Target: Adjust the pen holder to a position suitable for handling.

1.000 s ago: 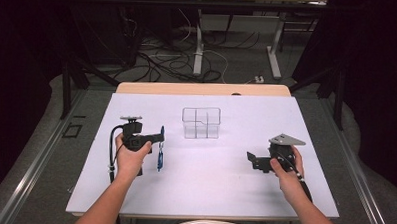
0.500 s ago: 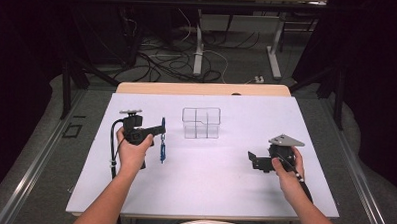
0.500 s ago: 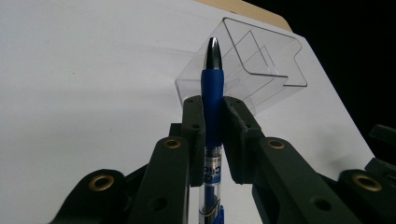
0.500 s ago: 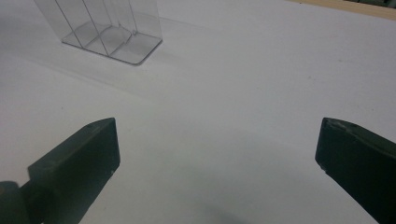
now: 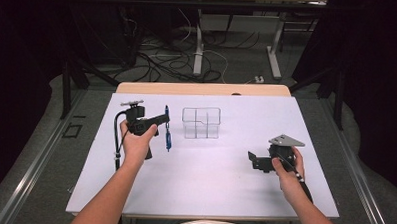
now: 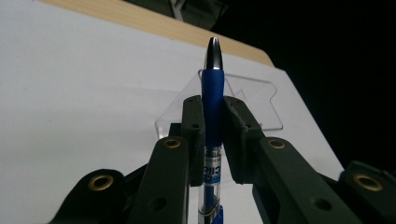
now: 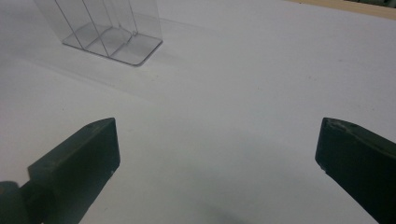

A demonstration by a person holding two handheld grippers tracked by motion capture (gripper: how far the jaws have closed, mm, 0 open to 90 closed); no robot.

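Observation:
My left gripper is shut on a blue pen and holds it upright above the white table, left of a clear divided holder. In the left gripper view the pen stands clamped between the two jaws, silver tip up, with the clear holder behind it. My right gripper rests low over the table at the right, open and holding nothing. Its view has the jaws wide apart and the clear holder at the upper left.
The white table top has a wooden strip along its far edge. Beyond that edge are dark floor, cables and table legs. A person's forearms enter from the bottom.
My left gripper has risen and moved toward the far right with the pen, closer to the clear holder. The right gripper has stayed almost still.

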